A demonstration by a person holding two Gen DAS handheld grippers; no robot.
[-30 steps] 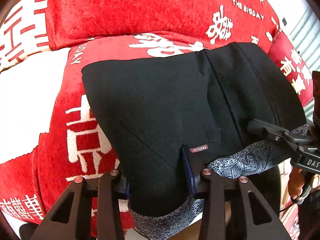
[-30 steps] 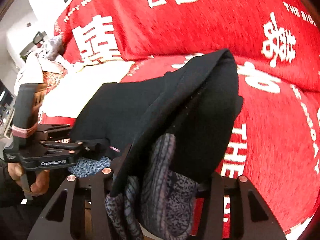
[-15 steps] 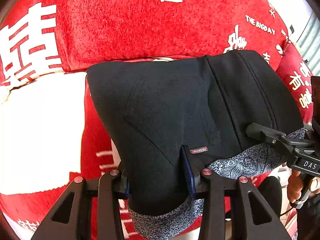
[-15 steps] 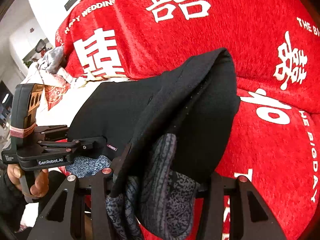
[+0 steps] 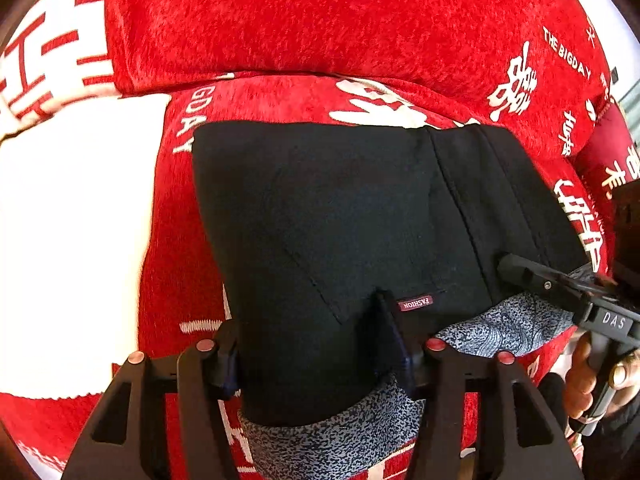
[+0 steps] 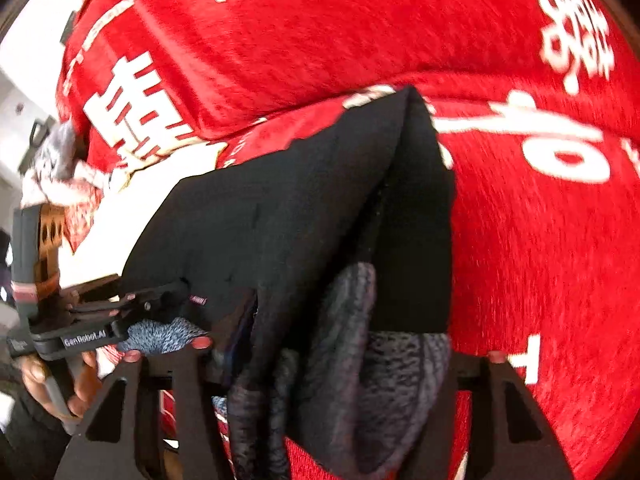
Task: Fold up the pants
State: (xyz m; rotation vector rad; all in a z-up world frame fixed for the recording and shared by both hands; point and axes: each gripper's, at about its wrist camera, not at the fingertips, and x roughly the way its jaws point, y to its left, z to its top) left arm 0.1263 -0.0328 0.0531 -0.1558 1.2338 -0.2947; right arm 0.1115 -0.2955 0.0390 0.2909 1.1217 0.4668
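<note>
The folded black pants point(image 5: 360, 208) lie on the red sofa seat, their grey patterned lining point(image 5: 512, 324) showing at the near edge and a small "FASHION" label point(image 5: 416, 303) beside it. My left gripper point(image 5: 312, 332) straddles the near left part of the bundle. Its jaws are opening, and the cloth is still between them. My right gripper point(image 6: 344, 344) straddles the right end of the pants point(image 6: 280, 220). Its jaws are opening too, around a thick wad of black cloth and lining. Each gripper shows in the other's view: the right gripper point(image 5: 560, 284) and the left gripper point(image 6: 120, 312).
The sofa's red cover with white characters point(image 5: 320, 20) rises as a backrest just behind the pants. A white patch of that cover point(image 5: 72, 240) lies to the left. A crumpled patterned cloth point(image 6: 60, 176) sits at the sofa's far left end. A person's hand point(image 5: 580, 380) holds the right gripper's handle.
Both grippers carried the pants toward the backrest and lowered them onto the seat. Both pairs of fingers now stand wider apart than before.
</note>
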